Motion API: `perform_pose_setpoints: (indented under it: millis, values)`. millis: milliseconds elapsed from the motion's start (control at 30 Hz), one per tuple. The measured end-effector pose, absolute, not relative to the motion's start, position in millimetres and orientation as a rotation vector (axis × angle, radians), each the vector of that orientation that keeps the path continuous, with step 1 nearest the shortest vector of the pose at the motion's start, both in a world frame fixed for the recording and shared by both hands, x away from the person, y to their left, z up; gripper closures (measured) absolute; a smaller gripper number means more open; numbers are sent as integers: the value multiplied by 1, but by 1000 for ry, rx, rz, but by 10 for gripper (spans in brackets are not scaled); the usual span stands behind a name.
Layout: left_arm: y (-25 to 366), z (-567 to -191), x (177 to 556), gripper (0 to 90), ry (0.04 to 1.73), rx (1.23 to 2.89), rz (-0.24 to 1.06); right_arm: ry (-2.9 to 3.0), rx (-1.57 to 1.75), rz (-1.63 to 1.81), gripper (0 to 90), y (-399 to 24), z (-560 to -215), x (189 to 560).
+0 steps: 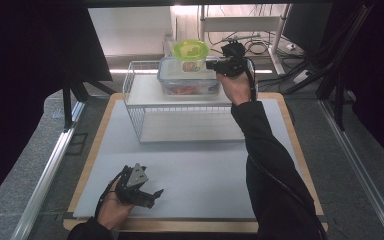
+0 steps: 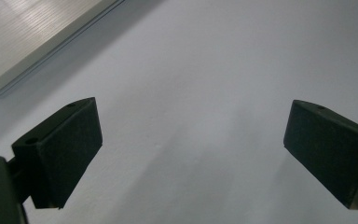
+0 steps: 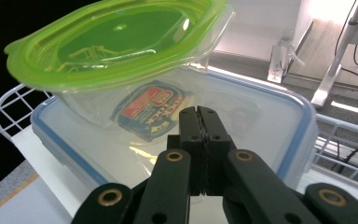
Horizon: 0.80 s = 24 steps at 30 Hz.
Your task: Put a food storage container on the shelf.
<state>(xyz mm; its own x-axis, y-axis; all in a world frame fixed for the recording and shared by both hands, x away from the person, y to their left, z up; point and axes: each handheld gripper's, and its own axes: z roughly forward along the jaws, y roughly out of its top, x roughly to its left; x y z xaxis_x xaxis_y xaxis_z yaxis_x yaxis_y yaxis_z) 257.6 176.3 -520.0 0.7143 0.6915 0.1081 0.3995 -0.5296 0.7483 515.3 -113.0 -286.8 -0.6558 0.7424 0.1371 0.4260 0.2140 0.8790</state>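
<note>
Stacking step in hand, judged. High view: green-lidded tub [image 1: 190, 54] on blue-rimmed box [image 1: 187, 76] atop wire rack [image 1: 134, 102], 12 o'clock of surface [image 1: 200, 170]. Right gripper [image 1: 213, 64] at tub's 3 o'clock. Left gripper [image 1: 156, 195] idle, 7 o'clock.

Left gripper view: fingers [image 2: 60, 156] spread, nothing between.

Right gripper view: fingers [image 3: 189, 122] pressed together, close against tub wall; tub tilted on box. Whether they pinch it, cannot tell. Next: level tub squarely.

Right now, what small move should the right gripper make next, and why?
Probably nudge the green-lidded container gently toward the middle of the blue-rimmed box below it. The right gripper is shut, its tips at the container's clear wall, and the container sits tilted on the box atop the wire rack.
</note>
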Motion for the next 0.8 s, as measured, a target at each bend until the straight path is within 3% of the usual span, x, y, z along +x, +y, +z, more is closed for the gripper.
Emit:
perform_pose_setpoints:
  millis: [233, 633, 800]
  values:
    - [177, -520, 258, 42, 827, 2189, 516, 2177, 1083, 1422, 876, -115, -285, 509]
    - [177, -520, 258, 41, 838, 2183, 524, 2203, 965, 1472, 511, -141, -287, 458]
    - [177, -519, 258, 41, 841, 2184, 523, 2232, 927, 1451, 418, -149, -294, 439]
